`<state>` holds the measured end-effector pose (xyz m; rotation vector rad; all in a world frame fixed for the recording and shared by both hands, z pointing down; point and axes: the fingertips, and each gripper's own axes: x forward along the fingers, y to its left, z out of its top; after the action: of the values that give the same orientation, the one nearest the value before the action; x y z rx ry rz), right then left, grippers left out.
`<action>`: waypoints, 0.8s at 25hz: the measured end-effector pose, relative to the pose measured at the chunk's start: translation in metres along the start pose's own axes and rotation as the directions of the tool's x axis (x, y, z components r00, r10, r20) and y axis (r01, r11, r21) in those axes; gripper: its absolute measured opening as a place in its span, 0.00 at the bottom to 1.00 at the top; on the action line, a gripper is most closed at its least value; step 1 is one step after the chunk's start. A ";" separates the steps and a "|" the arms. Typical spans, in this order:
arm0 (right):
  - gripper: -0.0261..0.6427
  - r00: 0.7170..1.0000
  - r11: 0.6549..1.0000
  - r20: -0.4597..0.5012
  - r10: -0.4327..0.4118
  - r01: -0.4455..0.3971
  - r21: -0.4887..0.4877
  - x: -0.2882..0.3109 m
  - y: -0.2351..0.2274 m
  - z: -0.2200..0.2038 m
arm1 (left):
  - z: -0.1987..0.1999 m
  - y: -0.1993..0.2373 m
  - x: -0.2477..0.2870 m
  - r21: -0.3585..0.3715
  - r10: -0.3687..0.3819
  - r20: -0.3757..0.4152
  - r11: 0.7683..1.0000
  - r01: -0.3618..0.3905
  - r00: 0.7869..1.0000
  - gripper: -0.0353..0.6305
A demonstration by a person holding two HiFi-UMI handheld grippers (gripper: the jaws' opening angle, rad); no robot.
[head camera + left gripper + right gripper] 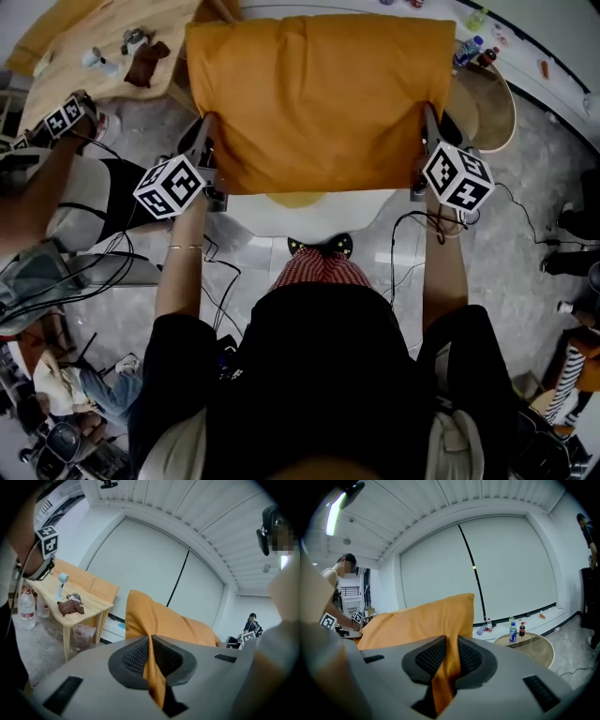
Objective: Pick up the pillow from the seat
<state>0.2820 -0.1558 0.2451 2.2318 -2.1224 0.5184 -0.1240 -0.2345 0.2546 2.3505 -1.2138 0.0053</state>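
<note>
- A wooden table stands at the far left, with a small brown thing lying on it.
- The left gripper is closed on the pillow's left edge. In the left gripper view, a fold of orange cloth is pinched tight between its two dark pads.
- The orange pillow hangs spread out between the two grippers, held by its two side edges in front of the person.
- The white seat shows just below the pillow's lower edge. I cannot tell whether the pillow touches it.
- The right gripper is clamped on the pillow's right edge. In the right gripper view, a thicker fold of cloth sits between its pads.
- A round table stands at the right, with bottles on the ledge behind it.
</note>
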 end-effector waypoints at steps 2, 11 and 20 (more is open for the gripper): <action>0.16 1.000 1.000 0.004 0.002 -0.002 0.000 -0.002 0.001 0.003 | 0.003 -0.002 -0.002 0.002 0.001 0.003 1.000 -0.001 1.000 0.09; 0.16 1.000 1.000 0.012 0.009 -0.009 0.020 -0.009 0.003 0.014 | 0.012 -0.005 -0.004 -0.002 -0.001 0.002 1.000 0.001 1.000 0.09; 0.15 1.000 0.999 0.026 0.017 -0.018 0.030 -0.013 0.002 0.029 | 0.031 -0.017 -0.002 0.007 -0.039 0.003 0.999 0.039 0.999 0.09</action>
<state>0.2863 -0.1507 0.2141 2.2500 -2.1633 0.5290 -0.1189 -0.2380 0.2197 2.3805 -1.1717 -0.0075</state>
